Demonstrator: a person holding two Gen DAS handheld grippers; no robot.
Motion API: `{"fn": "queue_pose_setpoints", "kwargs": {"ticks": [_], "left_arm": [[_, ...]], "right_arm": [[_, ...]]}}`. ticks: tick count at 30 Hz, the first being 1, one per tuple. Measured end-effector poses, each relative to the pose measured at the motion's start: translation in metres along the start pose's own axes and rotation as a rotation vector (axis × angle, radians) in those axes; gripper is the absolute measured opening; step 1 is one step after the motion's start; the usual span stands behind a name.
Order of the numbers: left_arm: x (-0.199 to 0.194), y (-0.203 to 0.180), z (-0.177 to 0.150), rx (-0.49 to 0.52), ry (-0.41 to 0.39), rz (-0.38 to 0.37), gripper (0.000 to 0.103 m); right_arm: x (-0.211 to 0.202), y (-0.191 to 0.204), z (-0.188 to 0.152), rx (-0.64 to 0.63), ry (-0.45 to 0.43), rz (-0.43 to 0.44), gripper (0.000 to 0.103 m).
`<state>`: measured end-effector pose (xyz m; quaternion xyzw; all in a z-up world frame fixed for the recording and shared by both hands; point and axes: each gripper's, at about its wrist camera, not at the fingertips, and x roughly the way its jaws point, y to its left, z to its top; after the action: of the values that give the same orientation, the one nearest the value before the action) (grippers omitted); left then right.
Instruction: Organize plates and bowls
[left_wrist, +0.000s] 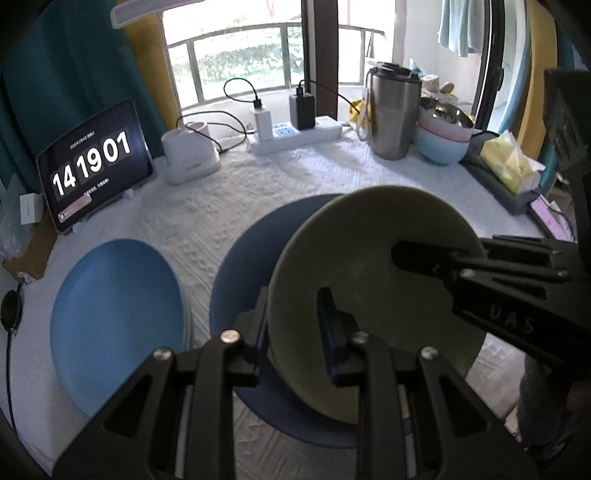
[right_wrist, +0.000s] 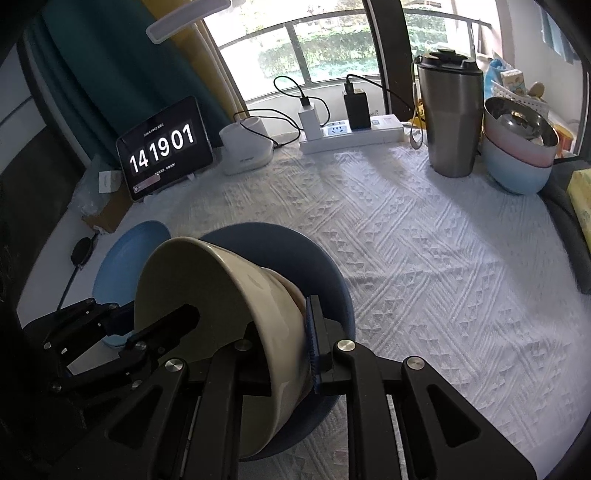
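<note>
Between our left claw's (left_wrist: 291, 332) narrowed jaws: near rim of green bowl (left_wrist: 369, 288), clamped. Right claw (right_wrist: 284, 332) pinched opposite rim. Bowl hung tilted, directly over dark blue plate (left_wrist: 236, 266) just beyond both claws. We judged set-down straight below. Farther left: light blue plate (left_wrist: 114, 325). Right view alone showed bowl's outer wall.

The tablet (left_wrist: 94, 166) shows "14 19 01"; the right tongs (left_wrist: 406, 254) read "UAS".
</note>
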<state>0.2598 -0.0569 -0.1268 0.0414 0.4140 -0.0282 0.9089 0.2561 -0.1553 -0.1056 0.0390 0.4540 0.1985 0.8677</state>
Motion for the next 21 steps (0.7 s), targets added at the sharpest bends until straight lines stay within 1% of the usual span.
{"fn": "queue_pose_setpoints", "kwargs": {"ticks": [5,8,10,15,18,21], "left_arm": [[0.004,-0.006,0.003,0.016,0.013,0.037,0.024],[0.006,-0.009,0.004,0.033,0.016,0.071,0.024],[0.007,-0.009,0.004,0.038,0.021,0.085,0.024],[0.013,-0.009,0.005,0.035,0.035,0.111,0.024],[0.02,-0.009,0.003,0.03,0.062,0.113,0.024],[0.025,-0.01,0.002,0.033,0.071,0.138,0.024]], "right_arm": [[-0.001,-0.001,-0.003,-0.006,-0.013,0.001,0.015],[-0.001,0.003,-0.004,-0.027,-0.018,-0.007,0.019],[-0.001,0.004,-0.005,-0.037,-0.02,-0.007,0.019],[0.001,-0.001,-0.003,-0.035,-0.017,0.02,0.019],[0.003,-0.002,-0.002,-0.035,-0.006,0.018,0.02],[0.005,-0.005,0.0,-0.026,-0.005,0.041,0.021]]}}
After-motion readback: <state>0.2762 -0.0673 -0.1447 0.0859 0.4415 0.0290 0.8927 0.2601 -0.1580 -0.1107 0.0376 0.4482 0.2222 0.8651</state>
